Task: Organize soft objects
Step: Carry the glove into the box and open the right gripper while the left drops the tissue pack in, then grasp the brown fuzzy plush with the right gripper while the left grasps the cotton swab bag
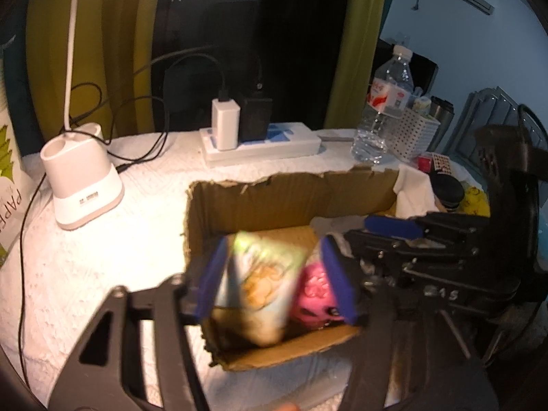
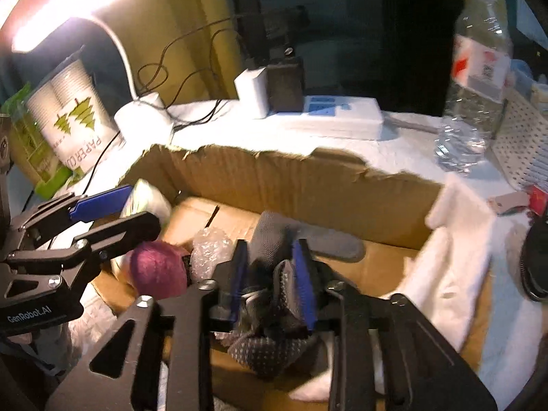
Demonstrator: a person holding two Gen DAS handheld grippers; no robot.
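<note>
Left wrist view: the left tongs [image 1: 274, 281] hang over the open, torn-edged brown cardboard box [image 1: 291, 198] on the bench covered in white quilted paper [image 1: 102, 257]. Their blue pads [image 1: 209, 284] stand apart, with a blurred pale green and white soft packet [image 1: 260, 284] between them; whether the pads touch it I cannot tell. A pink woolly ball [image 1: 313, 291] lies in the box just beside the packet. The right tongs [image 1: 394, 227] reach in from the box's right side. Along the bench's far edge sit a white power strip [image 1: 260, 144] and a clear plastic water bottle [image 1: 380, 109]; a white lamp base [image 1: 80, 185] stands towards the left edge.

Right wrist view: the right tongs [image 2: 272, 274] are over the box [image 2: 308, 178], pads slightly apart around a bundle of dark grey dotted knit fabric [image 2: 270, 342] that rests on the box floor. The pink ball [image 2: 157, 270] and a wad of clear bubble wrap [image 2: 210, 246] lie to its left, near the left tongs [image 2: 113, 212]. A white fleecy cloth [image 2: 455, 246] drapes over the box's right wall.
</note>
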